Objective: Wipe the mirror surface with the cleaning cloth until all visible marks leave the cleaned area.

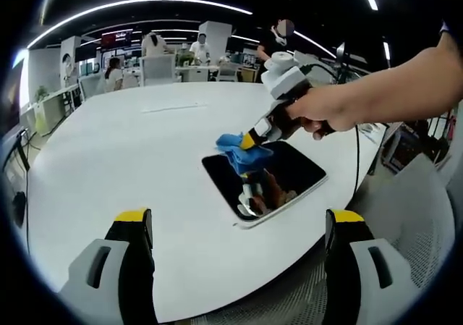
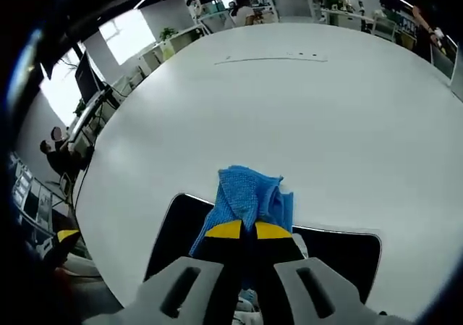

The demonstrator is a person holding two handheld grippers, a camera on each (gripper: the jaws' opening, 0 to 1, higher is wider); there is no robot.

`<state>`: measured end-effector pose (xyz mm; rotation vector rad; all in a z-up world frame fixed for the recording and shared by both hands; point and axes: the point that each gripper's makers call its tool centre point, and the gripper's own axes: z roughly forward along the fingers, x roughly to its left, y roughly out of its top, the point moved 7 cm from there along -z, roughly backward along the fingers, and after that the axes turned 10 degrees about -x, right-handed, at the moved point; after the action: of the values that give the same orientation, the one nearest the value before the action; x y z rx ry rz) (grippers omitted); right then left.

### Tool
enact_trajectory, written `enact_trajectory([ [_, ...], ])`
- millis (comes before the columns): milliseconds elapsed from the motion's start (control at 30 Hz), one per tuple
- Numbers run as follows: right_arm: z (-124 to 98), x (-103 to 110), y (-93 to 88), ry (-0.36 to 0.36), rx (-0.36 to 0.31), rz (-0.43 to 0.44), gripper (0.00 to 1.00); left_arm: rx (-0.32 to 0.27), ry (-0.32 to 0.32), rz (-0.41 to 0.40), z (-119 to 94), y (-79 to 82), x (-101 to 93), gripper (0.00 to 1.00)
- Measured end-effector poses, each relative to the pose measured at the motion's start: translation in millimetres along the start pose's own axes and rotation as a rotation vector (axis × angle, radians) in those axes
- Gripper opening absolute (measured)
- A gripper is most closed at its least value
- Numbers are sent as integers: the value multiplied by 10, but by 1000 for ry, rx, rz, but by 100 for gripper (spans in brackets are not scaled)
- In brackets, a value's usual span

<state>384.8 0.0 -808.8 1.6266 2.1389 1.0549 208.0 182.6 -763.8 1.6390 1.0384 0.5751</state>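
Observation:
A dark rectangular mirror (image 1: 289, 174) with a white rim lies flat on the white table (image 1: 130, 158), near its right edge. My right gripper (image 1: 253, 138), held by a person's hand (image 1: 318, 115), is shut on a blue cleaning cloth (image 1: 242, 151) and presses it on the mirror's far left corner. In the right gripper view the cloth (image 2: 249, 195) bunches ahead of the closed yellow-tipped jaws (image 2: 241, 231) over the mirror (image 2: 347, 249). My left gripper (image 1: 239, 220) hangs open above the table's near edge, short of the mirror, holding nothing.
The big round table stretches bare beyond the mirror (image 2: 304, 100). A mesh chair (image 1: 427, 216) stands at the right by the table edge. Desks, chairs and several people (image 1: 199, 50) fill the office background.

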Motion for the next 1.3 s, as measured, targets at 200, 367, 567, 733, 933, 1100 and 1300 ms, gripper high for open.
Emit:
enact_trajectory([
  [200, 18, -8, 8, 9, -2, 4, 0, 5, 0, -2, 3, -9, 3, 99],
  [367, -38, -27, -11, 21, -5, -15, 0, 6, 5, -1, 1, -11, 10, 99],
  [567, -66, -105, -28, 28, -12, 0, 0, 7, 7, 2, 2, -12, 13, 99],
  [733, -71, -120, -25, 23, 0, -17, 0, 10, 9, 2, -1, -14, 16, 99],
  [933, -115, -212, -42, 11, 4, -11, 0, 8, 8, 4, 1, -13, 21, 99],
  [1100, -168, -335, -60, -5, 5, -6, 0, 7, 11, 2, 0, -9, 24, 99],
  [1300, -242, -483, -85, -29, 10, -4, 0, 7, 10, 3, -1, -8, 19, 99],
])
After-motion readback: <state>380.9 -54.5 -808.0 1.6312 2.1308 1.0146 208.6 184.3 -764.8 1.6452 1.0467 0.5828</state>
